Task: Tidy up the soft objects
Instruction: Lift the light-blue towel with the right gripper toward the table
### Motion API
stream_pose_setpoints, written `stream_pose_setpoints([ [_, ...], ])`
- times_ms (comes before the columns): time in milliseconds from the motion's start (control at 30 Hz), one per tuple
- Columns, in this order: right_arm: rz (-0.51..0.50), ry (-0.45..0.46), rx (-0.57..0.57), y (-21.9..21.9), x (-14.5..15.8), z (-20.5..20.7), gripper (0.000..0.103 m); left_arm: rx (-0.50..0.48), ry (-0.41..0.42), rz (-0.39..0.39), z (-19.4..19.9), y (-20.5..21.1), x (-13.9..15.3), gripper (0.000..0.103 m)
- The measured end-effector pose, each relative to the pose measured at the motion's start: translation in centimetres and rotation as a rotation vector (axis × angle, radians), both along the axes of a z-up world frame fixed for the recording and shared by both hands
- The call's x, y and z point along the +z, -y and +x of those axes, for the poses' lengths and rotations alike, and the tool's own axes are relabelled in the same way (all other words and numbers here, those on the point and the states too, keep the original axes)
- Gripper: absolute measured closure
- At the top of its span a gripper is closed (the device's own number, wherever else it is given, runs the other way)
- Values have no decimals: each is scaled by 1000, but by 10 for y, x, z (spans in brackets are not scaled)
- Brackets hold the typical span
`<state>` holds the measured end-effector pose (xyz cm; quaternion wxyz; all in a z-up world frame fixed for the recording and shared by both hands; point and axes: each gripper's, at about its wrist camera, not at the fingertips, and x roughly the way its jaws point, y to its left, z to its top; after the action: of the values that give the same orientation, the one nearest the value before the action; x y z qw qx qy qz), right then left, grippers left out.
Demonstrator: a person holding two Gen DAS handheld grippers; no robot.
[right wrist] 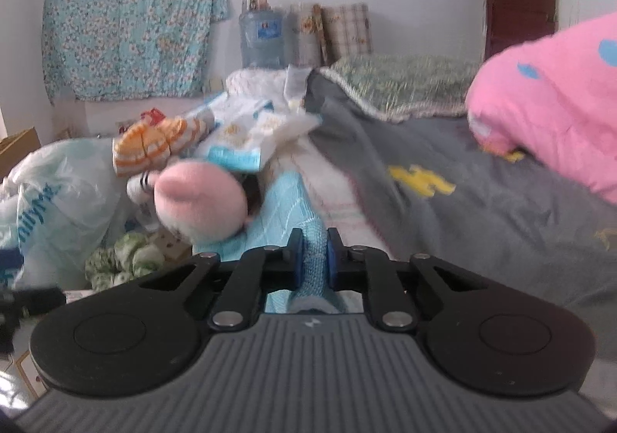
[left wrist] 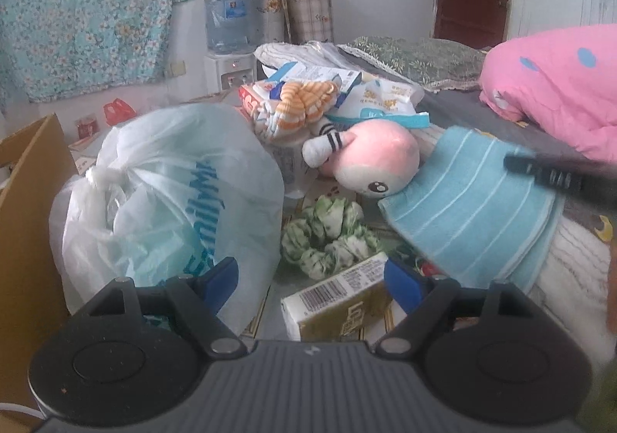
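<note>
My right gripper (right wrist: 313,259) is shut on a light blue striped towel (right wrist: 285,201) and holds it beside the bed; the towel also shows in the left wrist view (left wrist: 470,205), with the right gripper (left wrist: 547,174) on top of it. A pink and white plush toy (left wrist: 370,159) lies next to the towel and shows in the right wrist view too (right wrist: 200,197). A green and white scrunchie (left wrist: 327,236) lies below the plush. My left gripper (left wrist: 310,278) is open and empty, above a yellow carton (left wrist: 339,301).
A tied white plastic bag (left wrist: 166,201) sits at the left beside a cardboard box (left wrist: 27,201). An orange striped knit item (left wrist: 304,105) and snack packets (left wrist: 381,97) are piled behind the plush. A pink quilt (left wrist: 555,85) lies on the grey bed sheet (right wrist: 462,201).
</note>
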<state>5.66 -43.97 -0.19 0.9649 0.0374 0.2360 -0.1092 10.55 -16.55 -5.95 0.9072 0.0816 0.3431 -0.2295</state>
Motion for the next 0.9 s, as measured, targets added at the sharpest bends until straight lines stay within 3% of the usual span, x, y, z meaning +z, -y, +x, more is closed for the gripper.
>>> stream_pose_setpoints([
  [333, -54, 147, -3, -2, 55, -21, 97, 3, 0, -50, -2, -14, 4, 19],
  [467, -49, 129, 19, -4, 58, -20, 93, 0, -5, -65, -5, -18, 5, 19],
  [500, -40, 105, 28, -3, 56, -17, 82, -2, -6, -66, -5, -19, 6, 19],
  [533, -30, 84, 33, -2, 53, -14, 61, -3, -6, -68, -6, -20, 6, 19],
  [567, -24, 68, 32, -2, 49, -12, 48, -3, -5, -69, -7, -21, 7, 19],
  [600, -28, 52, 33, -1, 44, -10, 24, 0, -5, -70, -7, -22, 7, 19],
  [633, -44, 37, 32, -2, 39, -8, 18, 3, -5, -72, -7, -22, 7, 19],
  [767, -129, -52, 21, -7, 11, 5, 22, 10, -11, -76, -9, -25, 7, 19],
  [800, -152, -84, 11, -8, 4, 8, 36, 11, -12, -76, -10, -25, 7, 19],
  [833, -168, -107, 4, -9, -3, 11, 60, 11, -12, -75, -11, -26, 7, 19],
  [900, -179, -131, 5, -11, -12, 9, 80, 13, -9, -73, -11, -26, 7, 19],
])
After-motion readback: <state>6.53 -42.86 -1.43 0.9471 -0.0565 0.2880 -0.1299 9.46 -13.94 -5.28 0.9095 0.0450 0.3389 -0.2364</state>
